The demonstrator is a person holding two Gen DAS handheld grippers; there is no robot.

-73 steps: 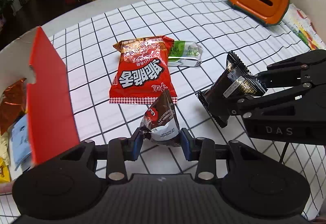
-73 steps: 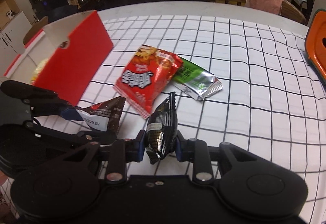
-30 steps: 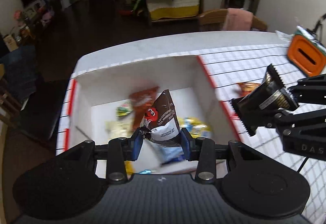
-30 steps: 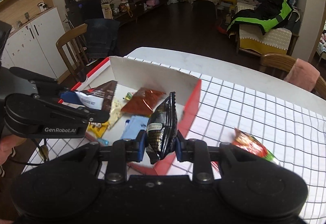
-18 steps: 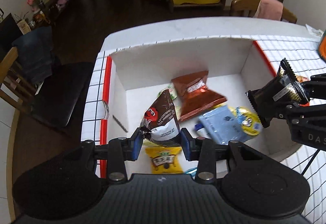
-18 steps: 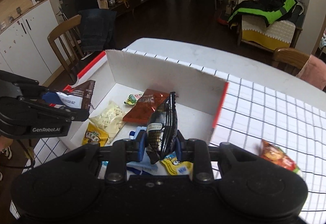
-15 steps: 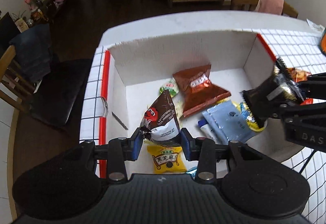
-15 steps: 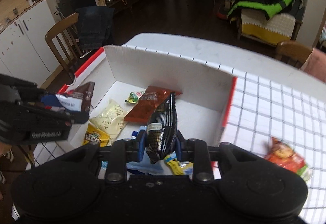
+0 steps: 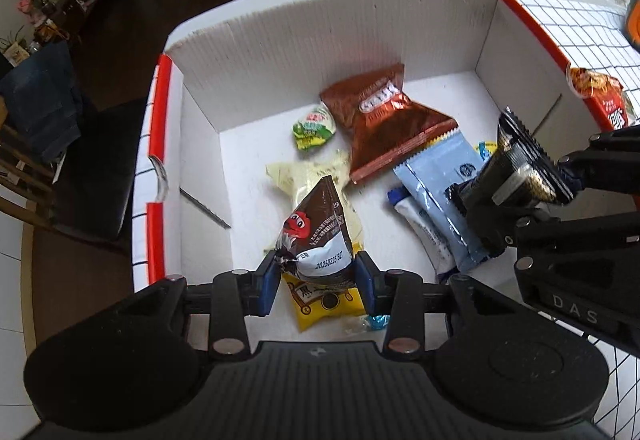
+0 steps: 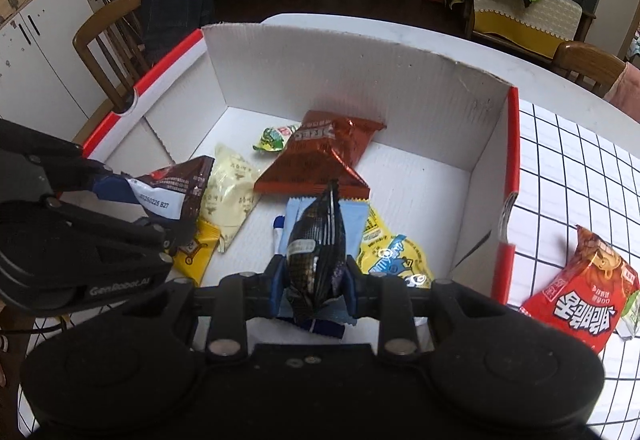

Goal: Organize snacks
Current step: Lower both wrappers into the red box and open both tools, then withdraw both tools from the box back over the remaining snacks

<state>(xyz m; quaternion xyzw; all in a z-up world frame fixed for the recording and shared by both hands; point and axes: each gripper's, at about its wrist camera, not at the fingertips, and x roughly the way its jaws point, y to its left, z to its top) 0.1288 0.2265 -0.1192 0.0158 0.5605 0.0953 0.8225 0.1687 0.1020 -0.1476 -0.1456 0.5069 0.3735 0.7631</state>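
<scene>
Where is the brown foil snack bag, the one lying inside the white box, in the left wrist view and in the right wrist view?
Left wrist: the brown foil bag lies right of centre in the upper half, near the box's back wall.
Right wrist: the brown foil bag lies at centre, just beyond the black packet in the right gripper.
Shared landmark: the small green packet just left of it in both views.

"20250225 B27" on brown packet (image 9: 316, 236)
</scene>
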